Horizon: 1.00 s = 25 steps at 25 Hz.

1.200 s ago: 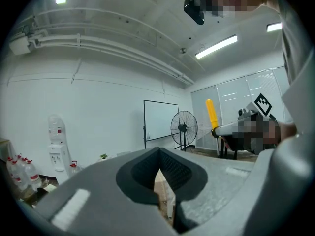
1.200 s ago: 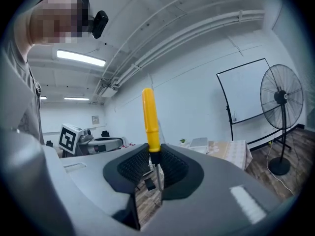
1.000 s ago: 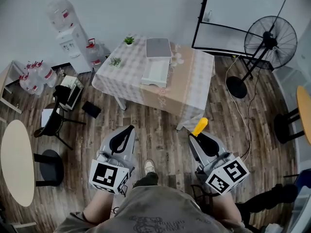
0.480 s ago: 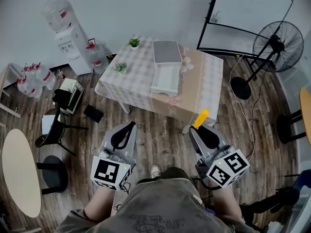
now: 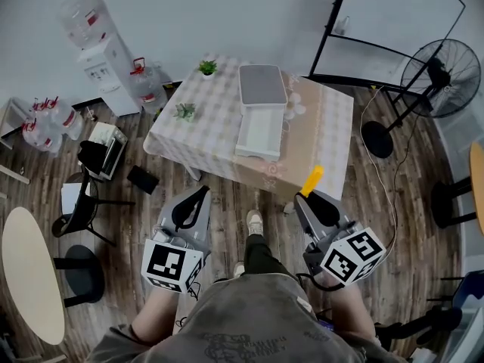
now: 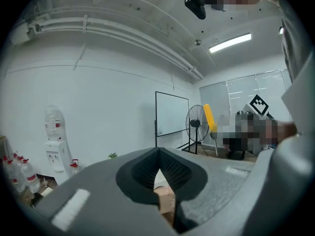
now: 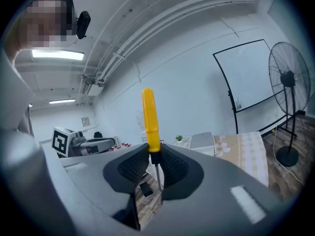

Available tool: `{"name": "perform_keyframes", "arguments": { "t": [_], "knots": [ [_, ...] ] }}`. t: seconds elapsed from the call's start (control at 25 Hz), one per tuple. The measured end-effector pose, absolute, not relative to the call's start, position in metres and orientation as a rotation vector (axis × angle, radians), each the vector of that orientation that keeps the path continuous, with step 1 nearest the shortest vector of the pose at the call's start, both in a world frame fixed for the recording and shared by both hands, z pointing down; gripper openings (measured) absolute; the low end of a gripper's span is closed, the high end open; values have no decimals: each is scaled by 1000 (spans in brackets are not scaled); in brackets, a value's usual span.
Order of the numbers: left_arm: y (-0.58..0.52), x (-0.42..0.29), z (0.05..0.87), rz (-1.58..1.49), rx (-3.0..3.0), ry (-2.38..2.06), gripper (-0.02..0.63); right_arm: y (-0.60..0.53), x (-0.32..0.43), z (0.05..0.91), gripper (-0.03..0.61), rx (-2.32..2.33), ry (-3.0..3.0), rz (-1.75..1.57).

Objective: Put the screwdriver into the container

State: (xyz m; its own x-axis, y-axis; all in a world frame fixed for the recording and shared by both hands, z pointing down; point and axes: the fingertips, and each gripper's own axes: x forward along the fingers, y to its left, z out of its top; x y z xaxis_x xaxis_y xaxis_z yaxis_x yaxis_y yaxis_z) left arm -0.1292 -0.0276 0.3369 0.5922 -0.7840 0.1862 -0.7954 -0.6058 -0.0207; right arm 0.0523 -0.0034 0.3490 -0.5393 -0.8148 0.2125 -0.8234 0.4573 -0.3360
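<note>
The right gripper [image 7: 153, 156] pinched the screwdriver [image 7: 149, 118] at its collar, with the smooth yellow handle upright and the thin steel shaft below. The left gripper [image 6: 158, 156] was pressed together, empty. The white rectangular container [image 5: 259, 133] sat open on the checked tablecloth [image 5: 204, 127], well ahead. Recommended: a firm grip, close approach, release low inside the walls.

head view looks down; right gripper view shares the table [image 5: 204, 123].
</note>
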Motion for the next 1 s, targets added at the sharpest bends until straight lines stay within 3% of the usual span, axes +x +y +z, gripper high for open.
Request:
{"name": "perform_keyframes", "arguments": {
  "t": [1.0],
  "knots": [
    [-272, -60, 431, 508, 2530, -1345, 0, -261, 73, 477, 100, 1144, -2496, 1022]
  ]
}}
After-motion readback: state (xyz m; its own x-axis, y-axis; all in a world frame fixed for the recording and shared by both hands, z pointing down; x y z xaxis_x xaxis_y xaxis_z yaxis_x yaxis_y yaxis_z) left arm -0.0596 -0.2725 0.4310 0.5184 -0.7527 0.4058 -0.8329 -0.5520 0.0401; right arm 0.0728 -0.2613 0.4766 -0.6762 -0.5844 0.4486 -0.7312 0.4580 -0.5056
